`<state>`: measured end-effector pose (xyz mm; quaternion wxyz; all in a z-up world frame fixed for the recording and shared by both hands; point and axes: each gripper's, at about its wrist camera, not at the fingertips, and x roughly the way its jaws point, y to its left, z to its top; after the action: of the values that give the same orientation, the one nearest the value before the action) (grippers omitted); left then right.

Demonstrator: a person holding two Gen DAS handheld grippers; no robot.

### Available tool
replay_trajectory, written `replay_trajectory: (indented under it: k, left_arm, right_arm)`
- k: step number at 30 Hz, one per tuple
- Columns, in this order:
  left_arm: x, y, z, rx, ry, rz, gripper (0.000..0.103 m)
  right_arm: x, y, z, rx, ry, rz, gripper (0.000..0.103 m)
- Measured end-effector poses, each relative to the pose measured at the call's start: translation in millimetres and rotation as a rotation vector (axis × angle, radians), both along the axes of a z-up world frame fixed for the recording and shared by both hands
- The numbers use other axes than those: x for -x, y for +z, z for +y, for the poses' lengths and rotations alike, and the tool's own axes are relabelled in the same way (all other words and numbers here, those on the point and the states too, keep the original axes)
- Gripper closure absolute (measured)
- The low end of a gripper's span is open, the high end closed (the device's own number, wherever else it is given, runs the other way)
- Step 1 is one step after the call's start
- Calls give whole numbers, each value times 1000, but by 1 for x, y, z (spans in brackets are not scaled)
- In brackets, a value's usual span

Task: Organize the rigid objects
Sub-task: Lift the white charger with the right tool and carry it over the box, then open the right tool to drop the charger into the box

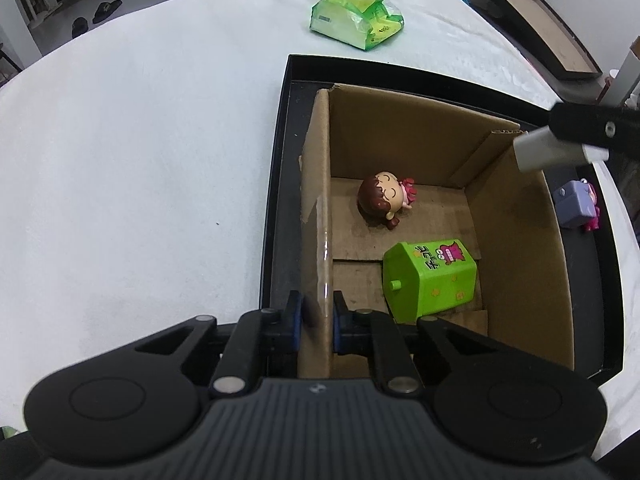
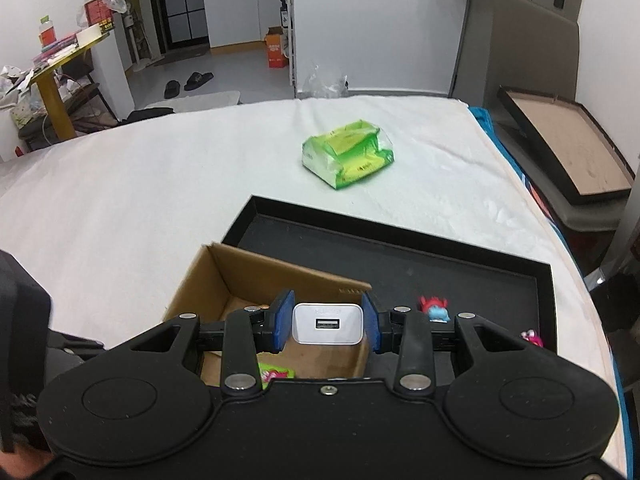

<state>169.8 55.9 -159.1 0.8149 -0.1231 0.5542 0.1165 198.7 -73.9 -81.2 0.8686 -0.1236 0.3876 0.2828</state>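
While left tongs (image 1: 316,312) pinch the cardboard box (image 1: 516,240) wall, right tongs (image 2: 326,322) clamp a white charger (image 2: 328,324) above it; doll (image 1: 384,200), green toy (image 1: 432,276) inside.

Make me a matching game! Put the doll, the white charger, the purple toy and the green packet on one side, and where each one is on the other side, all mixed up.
Things:
1. doll
2. white charger
3. purple toy
4. green packet

Places:
A. on the white cloth, away from the tray
B. inside the cardboard box
C. on the black tray, outside the box
D. between the right gripper's jaws

Pairs: 1-B, 2-D, 3-C, 4-A
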Motion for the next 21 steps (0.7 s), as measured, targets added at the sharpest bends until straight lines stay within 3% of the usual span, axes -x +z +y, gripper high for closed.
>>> replay_trajectory:
  k: [7,17,21]
  left_arm:
    - [2,-1,3,15,2,-5,90]
    - [2,-2,8,40,7,-8,90]
    - [1,-3,8,38,0,-4,90]
  right_arm:
    - [0,-3,21,-12,47,29,67]
    - [-23,-40,36,-36,49,185,66]
    - [-22,-39,36,-43,36,187,60]
